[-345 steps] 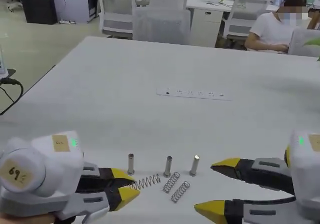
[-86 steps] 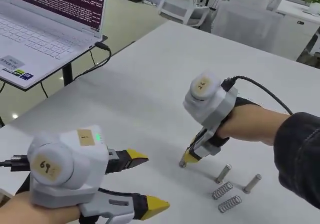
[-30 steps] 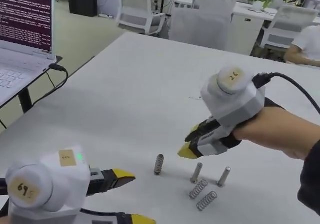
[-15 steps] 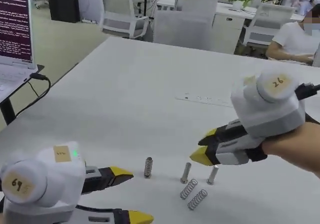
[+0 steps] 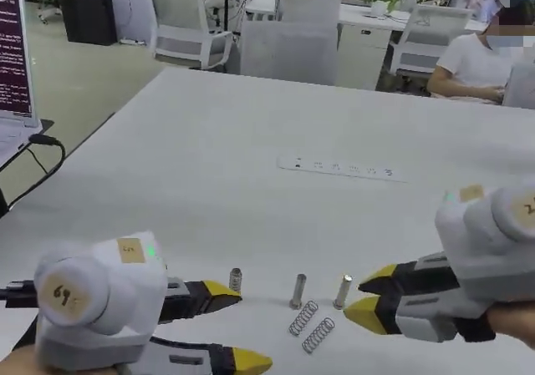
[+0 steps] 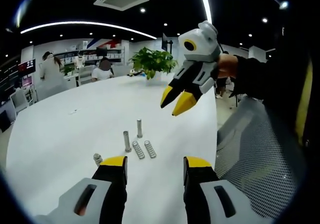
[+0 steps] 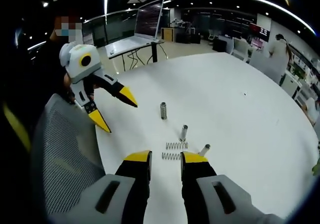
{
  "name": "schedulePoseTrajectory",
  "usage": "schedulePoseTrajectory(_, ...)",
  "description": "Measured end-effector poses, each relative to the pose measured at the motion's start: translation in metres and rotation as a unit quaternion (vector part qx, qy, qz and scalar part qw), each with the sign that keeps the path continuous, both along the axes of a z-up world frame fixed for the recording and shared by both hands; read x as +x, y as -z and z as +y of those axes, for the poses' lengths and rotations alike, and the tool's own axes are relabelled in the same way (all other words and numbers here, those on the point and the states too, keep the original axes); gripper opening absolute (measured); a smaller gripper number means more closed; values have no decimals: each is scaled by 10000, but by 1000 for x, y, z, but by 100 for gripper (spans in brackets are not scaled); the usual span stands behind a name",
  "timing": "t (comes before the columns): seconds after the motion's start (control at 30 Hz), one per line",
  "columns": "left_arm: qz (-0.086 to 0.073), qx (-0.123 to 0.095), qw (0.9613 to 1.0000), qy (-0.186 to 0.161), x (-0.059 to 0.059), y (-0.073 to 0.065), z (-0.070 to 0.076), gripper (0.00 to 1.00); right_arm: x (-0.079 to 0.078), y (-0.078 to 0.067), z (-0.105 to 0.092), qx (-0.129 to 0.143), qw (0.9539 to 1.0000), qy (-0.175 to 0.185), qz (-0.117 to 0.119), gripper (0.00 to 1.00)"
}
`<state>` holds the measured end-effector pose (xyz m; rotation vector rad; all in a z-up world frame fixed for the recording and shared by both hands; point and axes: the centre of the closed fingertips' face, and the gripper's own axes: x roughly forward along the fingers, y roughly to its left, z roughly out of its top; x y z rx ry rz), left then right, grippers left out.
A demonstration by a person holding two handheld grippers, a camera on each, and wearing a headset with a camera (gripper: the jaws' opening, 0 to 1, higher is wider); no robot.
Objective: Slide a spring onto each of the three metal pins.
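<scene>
White counter, seen from above its near edge. Closest, by the near edge on the left, the left hand-held gripper lies roughly level; its yellow-tipped jaws are spread wide and hold nothing. By the near edge on the right, the right hand-held gripper points in toward the middle; its jaws are parted less widely and are likewise empty, with the tips just beside the pins and touching none.

Between the two hand-held grippers, close to the near edge, two loose springs lie side by side on the counter: the nearer loose spring, and the farther loose spring just behind it. Just beyond them stands a row of three short metal pins; the left pin wears a fitted spring around its shaft; the middle pin and the right pin are bare.

Judging from this, one pin of three is done; two springs are yet to be picked up and slid on; neither hand-held gripper has begun a grasp.

Farther off, a socket strip sits mid-counter; past the far edge are office chairs and a seated person.
</scene>
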<state>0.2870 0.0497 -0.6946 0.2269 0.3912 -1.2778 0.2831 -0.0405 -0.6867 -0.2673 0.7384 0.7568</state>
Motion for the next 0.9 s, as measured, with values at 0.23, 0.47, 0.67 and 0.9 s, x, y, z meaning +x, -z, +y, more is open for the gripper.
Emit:
schedulePoseTrajectory(0.23,54,190,9996,-215,15,15,-17,34,-12,9,-9,89,9997,211,96,21)
schedulePoseTrajectory(0.47,66,489,9984,-286,21,32,-31,26,-19,15,-9,165,9993,290,163,20)
schedulePoseTrajectory(0.67,-28,739,9967,-344,31,43,-42,24,-25,25,-5,253,9989,300,258,20)
schedulePoseTrajectory(0.9,-86,1008,9934,-539,42,57,-52,21,-29,30,-6,339,9984,344,305,20)
